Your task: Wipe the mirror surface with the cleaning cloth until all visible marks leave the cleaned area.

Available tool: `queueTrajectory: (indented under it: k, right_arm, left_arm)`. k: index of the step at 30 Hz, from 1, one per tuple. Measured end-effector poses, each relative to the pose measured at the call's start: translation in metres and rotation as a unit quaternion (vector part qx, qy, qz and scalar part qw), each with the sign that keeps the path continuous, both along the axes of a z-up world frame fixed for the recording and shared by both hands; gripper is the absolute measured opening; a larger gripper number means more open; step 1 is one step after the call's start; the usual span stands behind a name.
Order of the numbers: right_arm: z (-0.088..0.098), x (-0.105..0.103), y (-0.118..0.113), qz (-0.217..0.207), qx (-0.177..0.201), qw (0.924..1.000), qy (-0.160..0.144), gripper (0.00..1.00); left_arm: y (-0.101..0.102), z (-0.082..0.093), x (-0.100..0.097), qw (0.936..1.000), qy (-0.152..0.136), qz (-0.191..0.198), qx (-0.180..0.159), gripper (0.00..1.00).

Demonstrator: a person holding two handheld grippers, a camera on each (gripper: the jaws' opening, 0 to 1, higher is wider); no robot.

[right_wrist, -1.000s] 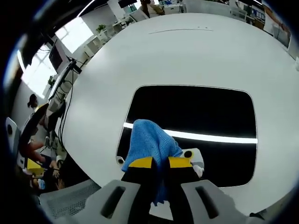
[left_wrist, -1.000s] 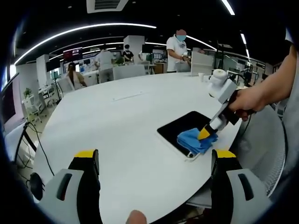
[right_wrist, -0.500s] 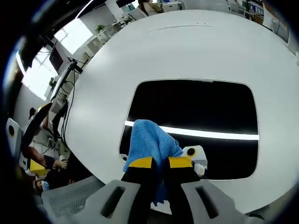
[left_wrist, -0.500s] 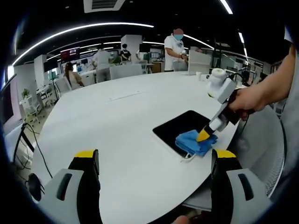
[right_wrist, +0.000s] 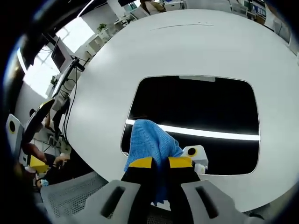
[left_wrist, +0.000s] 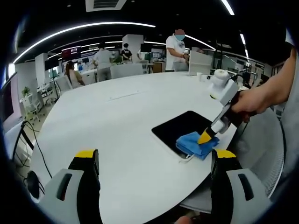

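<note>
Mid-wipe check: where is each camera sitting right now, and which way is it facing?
Left gripper view: rides the left gripper, open and held back, facing across the white table; the person's hand holds the right gripper.
Right gripper view: rides the right gripper, looking down on the mirror; jaws shut on the blue cloth.
Shared: mirror, cloth, table.

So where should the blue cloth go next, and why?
Probably a slide away from the near edge, across the mirror. The right gripper, shut on the blue cloth, presses it at the mirror's near corner, so most of the dark glass lies beyond it unwiped. The left gripper hangs open above the white table.
</note>
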State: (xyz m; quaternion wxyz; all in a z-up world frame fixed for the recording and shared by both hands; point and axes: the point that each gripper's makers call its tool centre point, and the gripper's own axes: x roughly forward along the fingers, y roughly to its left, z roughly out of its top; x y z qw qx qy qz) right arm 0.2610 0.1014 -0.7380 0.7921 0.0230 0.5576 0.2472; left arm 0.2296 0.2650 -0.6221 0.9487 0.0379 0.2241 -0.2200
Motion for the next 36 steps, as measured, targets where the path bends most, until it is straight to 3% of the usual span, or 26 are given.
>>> queueTrajectory:
  k: [36]
  right_arm:
    - [0.002,0.002,-0.03,-0.024,0.01,0.9996,0.012,0.05]
  left_arm:
    - [-0.015,0.001,-0.004,1.0,0.0,-0.001,0.0,0.99]
